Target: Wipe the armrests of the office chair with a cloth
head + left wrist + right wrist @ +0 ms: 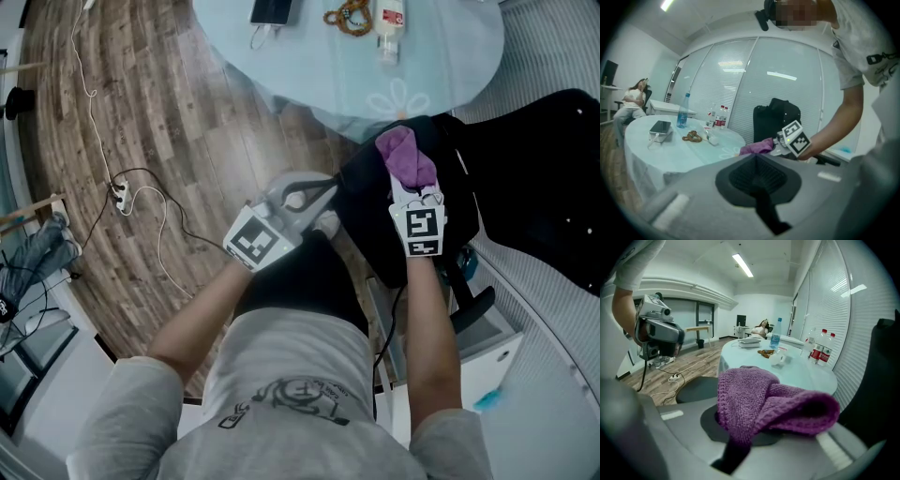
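The pale round worktop (441,47) along the frame's top edge carries a phone (270,10), brown beads (349,17) and a small bottle (389,26). Cables (155,202) lie on the wooden floor (187,112) at left.

No legible text or labels

The right gripper (745,439) jaws clamp a folded purple knitted cloth (764,404). A round pale-blue table (811,373) stands beyond it. The grey left gripper (658,331) appears upper left.

The person wears a grey short-sleeved T-shirt (281,375) with dark print, and the grey left tongs (326,192) and right tongs (410,180) each bear a black-and-white marker cube (258,239).
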{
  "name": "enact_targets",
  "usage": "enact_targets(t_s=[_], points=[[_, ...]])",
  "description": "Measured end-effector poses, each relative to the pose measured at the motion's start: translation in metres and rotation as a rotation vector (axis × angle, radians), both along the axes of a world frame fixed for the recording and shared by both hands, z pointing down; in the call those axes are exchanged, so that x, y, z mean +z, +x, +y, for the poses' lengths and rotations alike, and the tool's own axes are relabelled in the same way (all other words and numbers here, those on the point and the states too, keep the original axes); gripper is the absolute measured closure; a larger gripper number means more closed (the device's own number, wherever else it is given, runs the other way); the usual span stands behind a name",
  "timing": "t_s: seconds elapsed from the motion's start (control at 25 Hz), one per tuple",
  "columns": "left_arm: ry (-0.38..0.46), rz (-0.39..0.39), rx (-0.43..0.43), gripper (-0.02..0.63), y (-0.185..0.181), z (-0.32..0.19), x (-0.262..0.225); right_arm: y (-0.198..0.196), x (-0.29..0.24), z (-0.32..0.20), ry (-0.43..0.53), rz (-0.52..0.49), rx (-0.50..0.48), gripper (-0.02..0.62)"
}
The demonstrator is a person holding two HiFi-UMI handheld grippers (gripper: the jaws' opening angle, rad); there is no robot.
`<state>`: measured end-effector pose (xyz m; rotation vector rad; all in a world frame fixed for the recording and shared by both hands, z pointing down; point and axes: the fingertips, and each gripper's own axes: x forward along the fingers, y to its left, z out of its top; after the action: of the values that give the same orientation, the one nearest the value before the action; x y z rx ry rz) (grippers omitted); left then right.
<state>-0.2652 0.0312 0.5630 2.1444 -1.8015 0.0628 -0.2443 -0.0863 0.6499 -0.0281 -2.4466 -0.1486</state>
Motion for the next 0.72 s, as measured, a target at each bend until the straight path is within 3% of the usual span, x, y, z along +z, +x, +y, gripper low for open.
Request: enact_targets(t_s=[0.36,0.72], points=[[-0.01,0.012,-0.004,0.604,-0.001,0.004,0.005,0.001,0.007,-0.093,0.025,0.04,0.089,0.565],[-0.002,0.016,0.001,0.604,0.004,0.006,0.002,0.001,0.004,-0.091,-0.001,0.017,0.183,0.568]])
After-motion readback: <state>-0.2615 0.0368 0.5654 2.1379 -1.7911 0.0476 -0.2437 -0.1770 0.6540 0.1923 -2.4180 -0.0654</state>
